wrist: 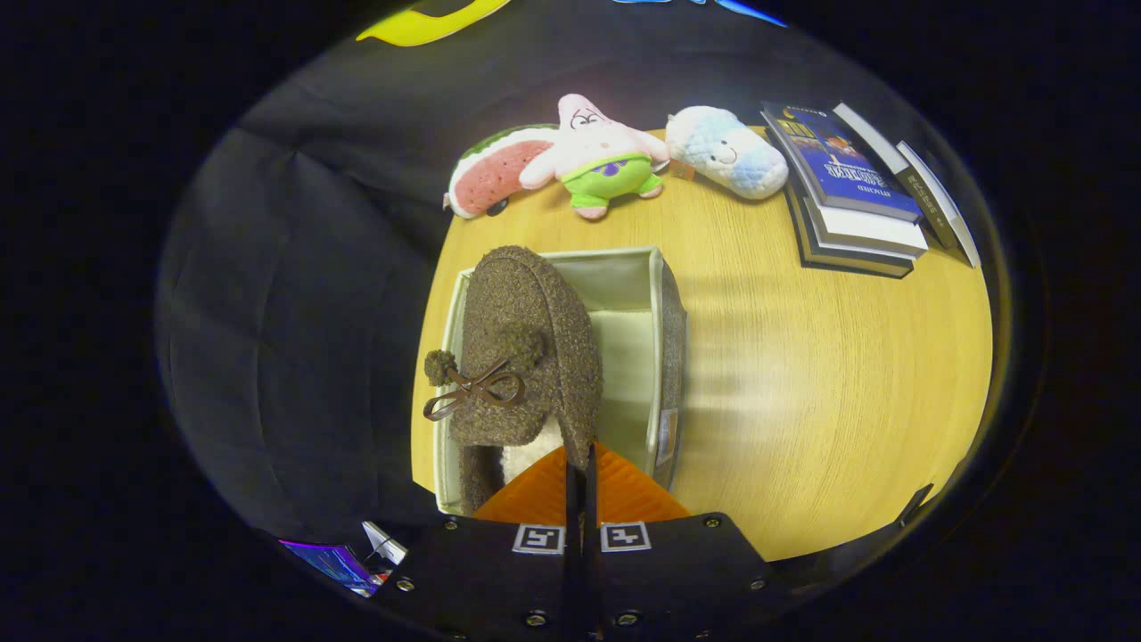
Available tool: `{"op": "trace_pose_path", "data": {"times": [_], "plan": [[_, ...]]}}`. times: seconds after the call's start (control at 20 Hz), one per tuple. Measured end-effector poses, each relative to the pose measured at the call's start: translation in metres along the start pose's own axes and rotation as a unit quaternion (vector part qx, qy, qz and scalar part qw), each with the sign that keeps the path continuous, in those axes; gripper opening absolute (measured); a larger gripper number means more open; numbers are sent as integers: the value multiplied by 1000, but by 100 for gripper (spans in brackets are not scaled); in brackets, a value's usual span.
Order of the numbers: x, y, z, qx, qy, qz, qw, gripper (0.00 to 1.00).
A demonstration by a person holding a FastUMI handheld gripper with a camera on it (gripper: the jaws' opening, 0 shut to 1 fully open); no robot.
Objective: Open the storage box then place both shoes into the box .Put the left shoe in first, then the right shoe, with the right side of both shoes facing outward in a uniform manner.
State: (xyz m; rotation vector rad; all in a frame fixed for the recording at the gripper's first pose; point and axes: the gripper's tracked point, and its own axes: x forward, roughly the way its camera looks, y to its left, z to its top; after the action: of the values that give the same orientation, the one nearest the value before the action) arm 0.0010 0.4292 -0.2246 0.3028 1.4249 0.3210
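The gripper (579, 468) has its two ribbed fingers pressed close together, pinching the thin edge of the shoe (521, 352) at its heel opening. The shoe is a fuzzy brown slipper of curly, boucle-like fabric, with a pale fleecy lining visible near the fingers, a thin brown bow and two small pom-poms on its upper. It hangs toe away from the fingers, over the left part of the storage box (637, 303). The box is open, rectangular, soft-walled, with a cream fabric interior. It sits on a round wooden table (802, 383) with a smooth, light grain. Beyond it lie three plush toys: a watermelon slice (490, 174), a pink star figure (602, 156), a quilted white-and-blue one (726, 152). A stack of books (851, 192) lies to their right.
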Motion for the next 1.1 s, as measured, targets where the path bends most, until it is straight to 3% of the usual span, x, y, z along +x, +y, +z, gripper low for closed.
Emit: {"op": "trace_pose_path", "data": {"times": [0.1,0.3,0.5,0.65,0.8,0.85,0.9,1.1], "plan": [[16,-10,0,15,-4,-36,999,1],[40,-8,-2,27,-2,-70,997,1],[59,-14,-3,11,9,-125,992,2],[69,-15,-8,-15,22,-141,990,4],[62,-4,-5,-35,22,-133,990,24],[60,0,-3,-44,11,-126,991,26],[52,1,0,-60,1,-125,990,39],[15,3,26,-92,-76,-101,988,42]]}}
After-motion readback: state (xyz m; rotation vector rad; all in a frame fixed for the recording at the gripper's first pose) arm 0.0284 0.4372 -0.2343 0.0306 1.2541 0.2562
